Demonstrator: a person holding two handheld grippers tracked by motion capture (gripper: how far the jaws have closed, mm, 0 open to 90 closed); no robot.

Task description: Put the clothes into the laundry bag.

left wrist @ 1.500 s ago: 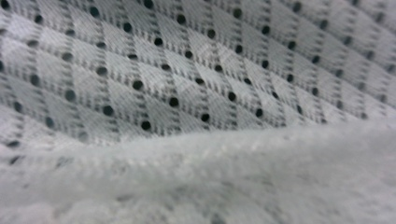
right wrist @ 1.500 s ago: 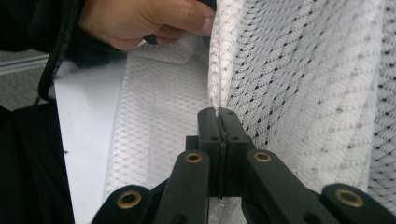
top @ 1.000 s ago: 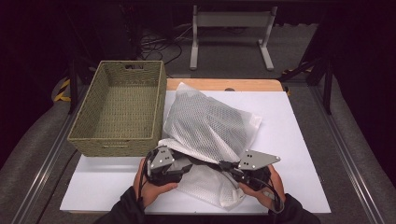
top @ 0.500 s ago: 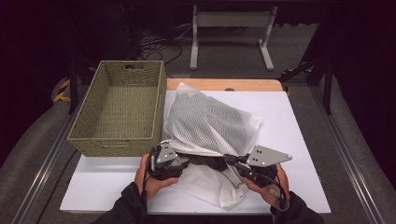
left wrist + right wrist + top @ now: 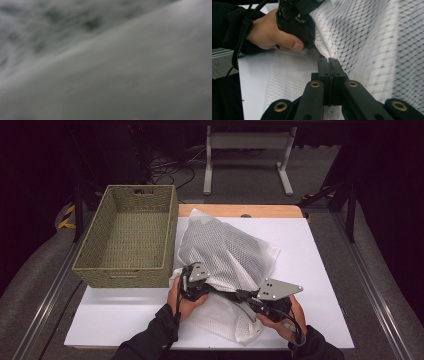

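The right gripper pinches the white mesh bag between closed jaws, and the left gripper — jaws just closing, bag pressed against its camera — sits beyond, the wicker basket farther left.

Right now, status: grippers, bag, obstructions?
Right gripper shut on mesh bag. Left gripper jaws just closing at bag's near-left edge, grip unclear. Wicker basket alongside, empty.
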